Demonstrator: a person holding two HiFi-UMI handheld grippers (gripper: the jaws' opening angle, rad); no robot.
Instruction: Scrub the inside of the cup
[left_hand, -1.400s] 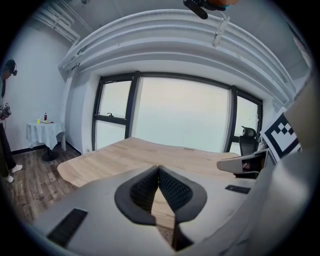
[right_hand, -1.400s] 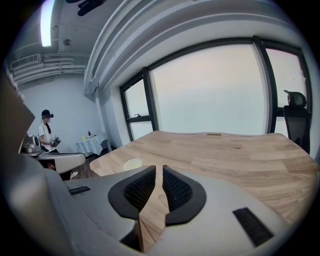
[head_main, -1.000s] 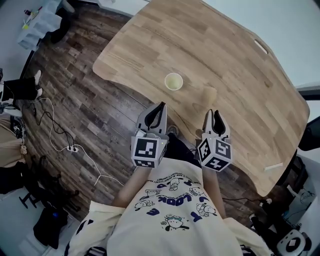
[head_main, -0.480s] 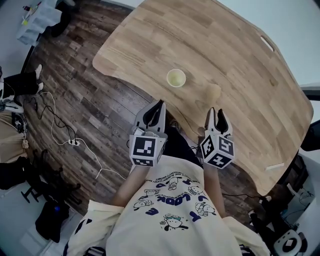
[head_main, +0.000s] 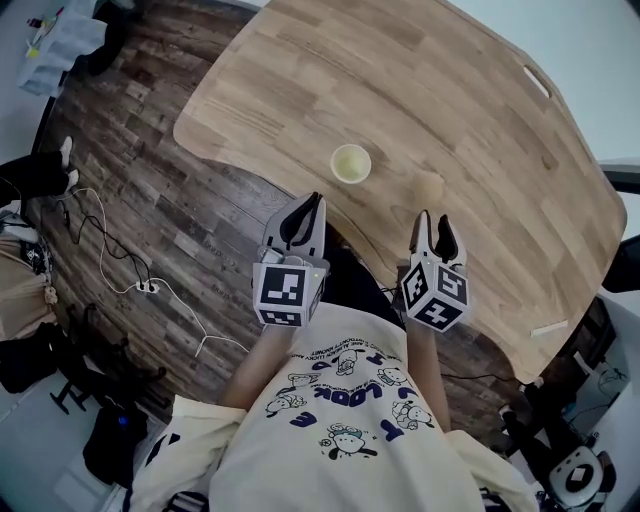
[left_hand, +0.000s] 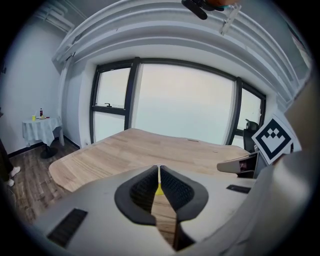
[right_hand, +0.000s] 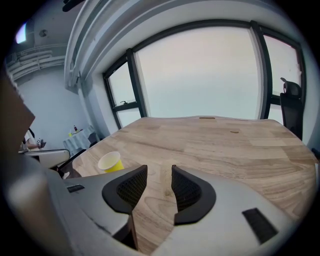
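Grey-shelled and black-padded, your left gripper (head_main: 312, 200) hovered over the floor just short of the near edge of the pale wooden worktop (head_main: 420, 90). Its jaws were clenched on nothing, with only a sliver of yellow showing through the slit between them. To its right the small pale-yellow paper cup (head_main: 351, 163) stood upright, mouth up, close to that near edge and apart from both tools. Further right lay a small tan rounded object (head_main: 428, 187), too blurred to identify, nearly the colour of the wood. Your right gripper (head_main: 433, 218) hung just short of it, its jaws having just been opening, and it was empty.

The cup looked light and probably thin-walled. If you had come at it with the left jaws pressed together, you would likely have nudged it over, and it could have rolled off the near edge. Too hard a pinch could have buckled its rim. The tan object blended into the grain, so your right jaws could have closed beside it or pushed it toward the cup.
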